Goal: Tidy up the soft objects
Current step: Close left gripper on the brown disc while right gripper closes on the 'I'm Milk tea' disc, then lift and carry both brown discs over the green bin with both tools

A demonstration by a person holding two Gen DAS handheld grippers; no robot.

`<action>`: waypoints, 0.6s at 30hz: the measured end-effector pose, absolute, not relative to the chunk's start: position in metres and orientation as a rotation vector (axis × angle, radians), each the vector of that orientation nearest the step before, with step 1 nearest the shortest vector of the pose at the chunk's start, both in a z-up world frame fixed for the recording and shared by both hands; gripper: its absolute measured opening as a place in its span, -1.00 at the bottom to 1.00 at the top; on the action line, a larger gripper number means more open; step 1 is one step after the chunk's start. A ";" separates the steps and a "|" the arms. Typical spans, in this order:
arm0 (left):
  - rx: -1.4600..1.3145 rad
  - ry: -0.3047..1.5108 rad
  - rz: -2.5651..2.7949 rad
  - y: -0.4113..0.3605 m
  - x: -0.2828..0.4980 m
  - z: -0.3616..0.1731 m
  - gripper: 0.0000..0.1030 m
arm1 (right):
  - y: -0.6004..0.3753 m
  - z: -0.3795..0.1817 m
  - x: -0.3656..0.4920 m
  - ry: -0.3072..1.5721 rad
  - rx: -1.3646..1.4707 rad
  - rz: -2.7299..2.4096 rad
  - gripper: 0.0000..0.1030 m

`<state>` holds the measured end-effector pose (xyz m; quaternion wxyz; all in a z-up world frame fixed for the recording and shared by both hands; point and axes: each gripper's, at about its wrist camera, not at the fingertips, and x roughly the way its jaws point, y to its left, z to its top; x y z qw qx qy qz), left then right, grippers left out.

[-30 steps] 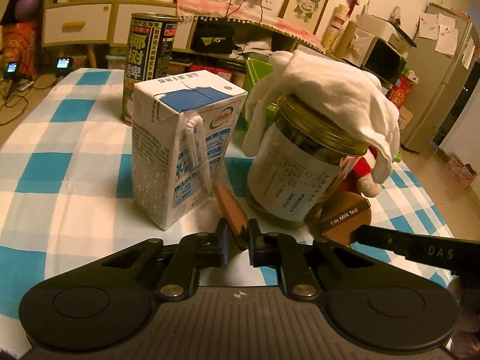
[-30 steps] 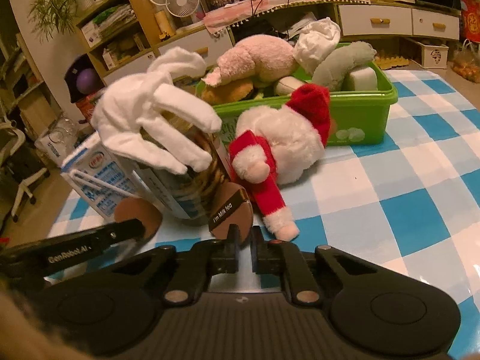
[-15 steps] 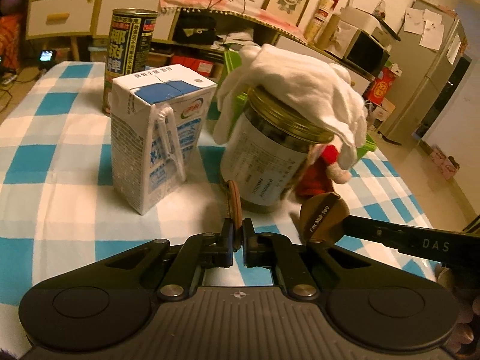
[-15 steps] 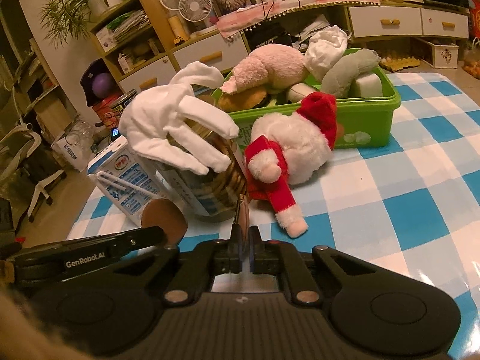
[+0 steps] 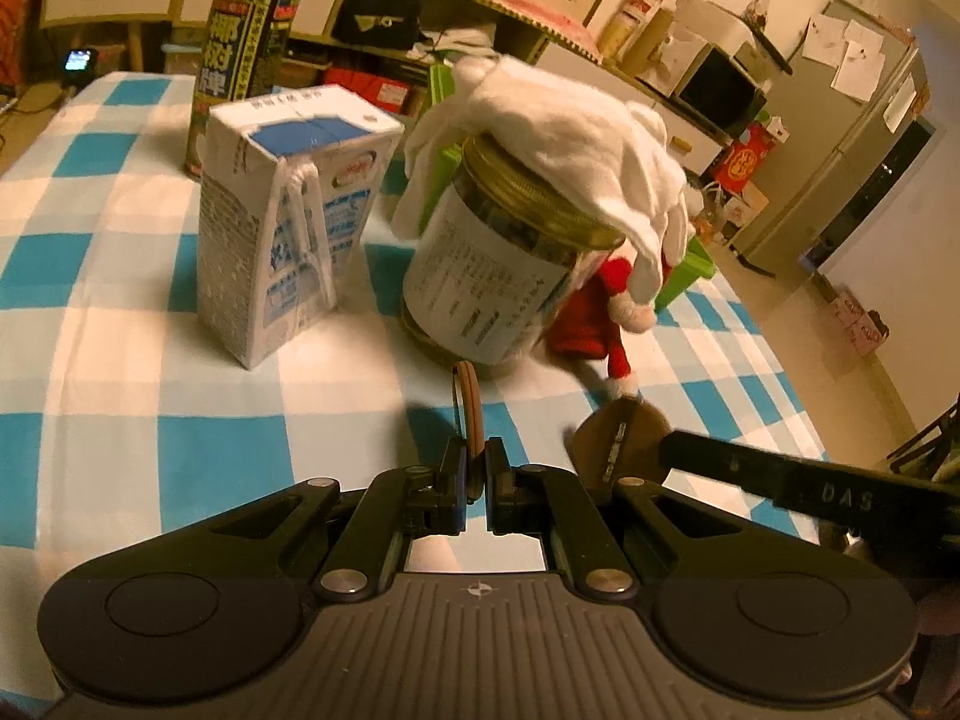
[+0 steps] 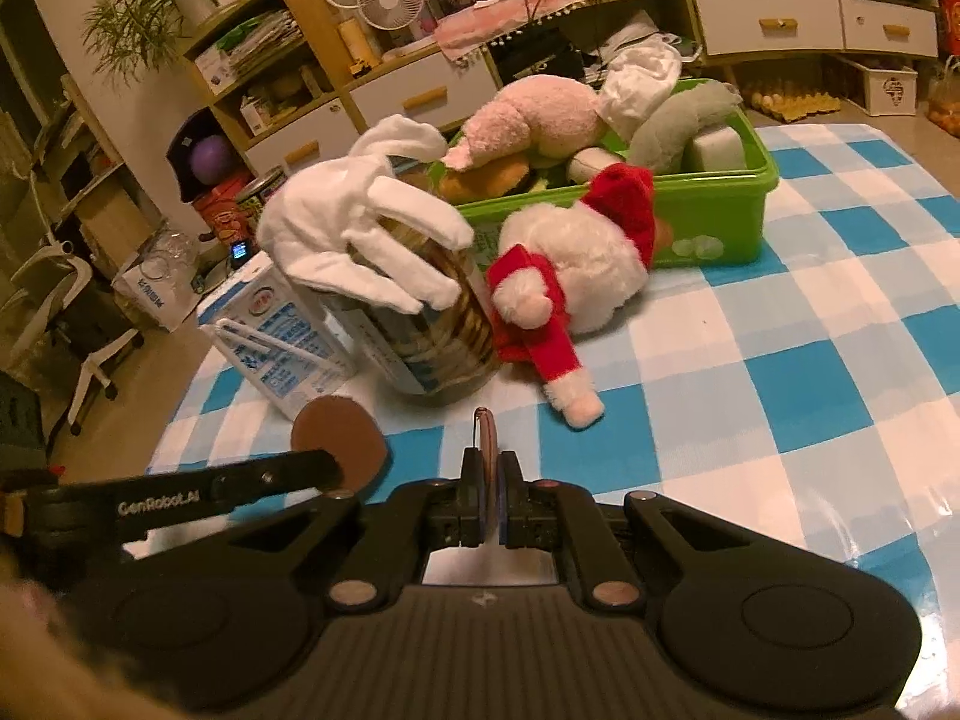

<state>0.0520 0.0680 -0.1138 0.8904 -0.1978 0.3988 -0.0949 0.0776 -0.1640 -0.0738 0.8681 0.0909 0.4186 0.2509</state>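
Glossy checked tablecloth (image 6: 780, 384); fluffy plush Santa (image 6: 576, 264); soft cloth glove (image 5: 570, 138).

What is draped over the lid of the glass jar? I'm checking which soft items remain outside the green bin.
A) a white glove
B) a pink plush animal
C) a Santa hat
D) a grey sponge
A: a white glove lies over the gold lid of the jar, its fingers hanging down the side, with the jar standing on the checked table beside the milk carton.
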 end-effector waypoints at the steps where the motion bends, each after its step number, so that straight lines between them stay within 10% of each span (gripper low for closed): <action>1: -0.410 0.832 -0.198 0.067 0.052 -0.115 -0.98 | -0.165 -0.075 0.079 0.879 0.201 0.520 -0.87; 18: -0.441 0.853 -0.190 0.071 0.055 -0.116 -0.98 | -0.157 -0.085 0.092 0.932 0.236 0.518 -0.87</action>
